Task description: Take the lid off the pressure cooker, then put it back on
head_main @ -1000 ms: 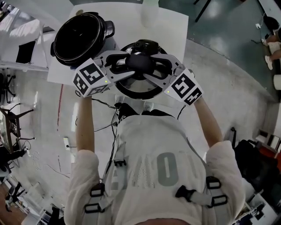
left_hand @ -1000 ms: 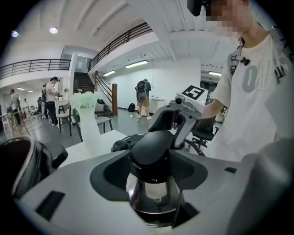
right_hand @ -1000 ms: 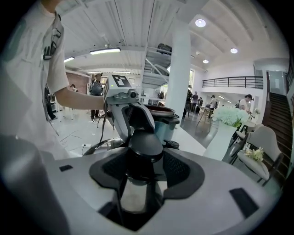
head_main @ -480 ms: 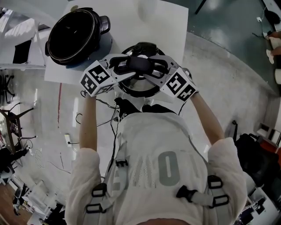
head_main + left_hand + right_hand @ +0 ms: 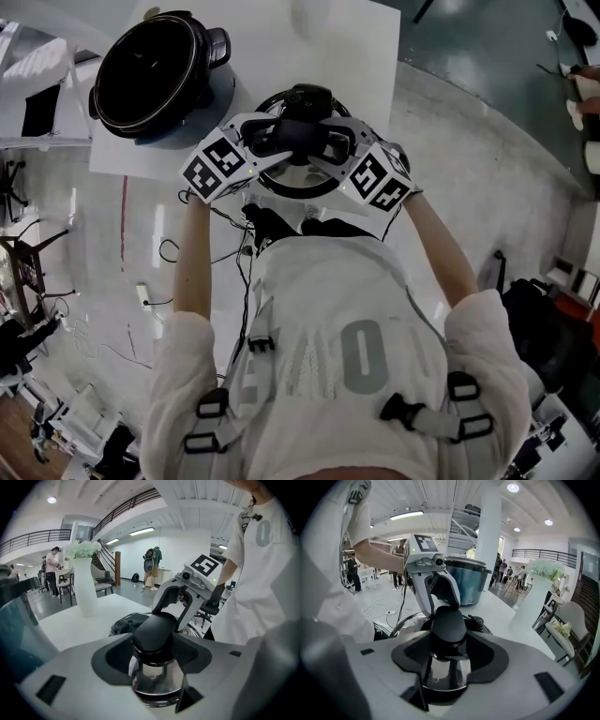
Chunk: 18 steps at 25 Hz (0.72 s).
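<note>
The pressure cooker pot [image 5: 150,75] stands open on the white table [image 5: 356,56], dark inside. Its round lid [image 5: 281,190] is to the pot's right, low over the table's near edge. My left gripper [image 5: 275,138] and right gripper [image 5: 328,141] are shut on the lid's black knob [image 5: 300,131] from opposite sides. In the left gripper view the knob [image 5: 154,630] sits between my left gripper's [image 5: 157,656] jaws, with the right gripper [image 5: 185,595] facing it. In the right gripper view the knob [image 5: 448,620] fills my right gripper's [image 5: 447,656] jaws, with the pot [image 5: 464,581] behind.
A white vase [image 5: 84,585] stands on the table's far side, also in the right gripper view as the vase [image 5: 529,604]. Cables [image 5: 169,253] lie on the floor to the table's left. People [image 5: 151,569] stand far off in the hall.
Both grippers have sunk toward the table with the lid still held by its knob. The pot has not moved on the table.
</note>
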### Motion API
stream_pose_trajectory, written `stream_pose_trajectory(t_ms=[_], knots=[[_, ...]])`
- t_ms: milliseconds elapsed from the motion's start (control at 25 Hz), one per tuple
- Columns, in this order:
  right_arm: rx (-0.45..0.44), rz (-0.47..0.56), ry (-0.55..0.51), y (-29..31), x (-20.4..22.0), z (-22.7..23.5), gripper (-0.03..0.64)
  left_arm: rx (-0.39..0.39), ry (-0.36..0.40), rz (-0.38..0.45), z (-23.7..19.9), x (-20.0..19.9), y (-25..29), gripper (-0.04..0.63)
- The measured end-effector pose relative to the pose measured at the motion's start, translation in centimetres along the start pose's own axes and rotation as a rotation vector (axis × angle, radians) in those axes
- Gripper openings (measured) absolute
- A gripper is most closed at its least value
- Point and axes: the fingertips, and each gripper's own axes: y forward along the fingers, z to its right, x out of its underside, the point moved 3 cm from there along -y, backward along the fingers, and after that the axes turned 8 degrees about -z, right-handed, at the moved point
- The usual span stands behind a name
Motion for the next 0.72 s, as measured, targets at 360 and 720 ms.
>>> stream_pose_trajectory(t_ms=[360, 720], knots=[[0.000, -0.005, 0.005, 0.6, 1.3, -0.3, 0.239, 0.035, -0.054, 0.057, -0.1, 0.2, 0.7, 0.256], [-0.006, -0.034, 0.025, 0.2, 1.0, 0.6, 0.307, -0.037, -0.040, 0.123, -1.3, -1.4, -2.0, 0.255]])
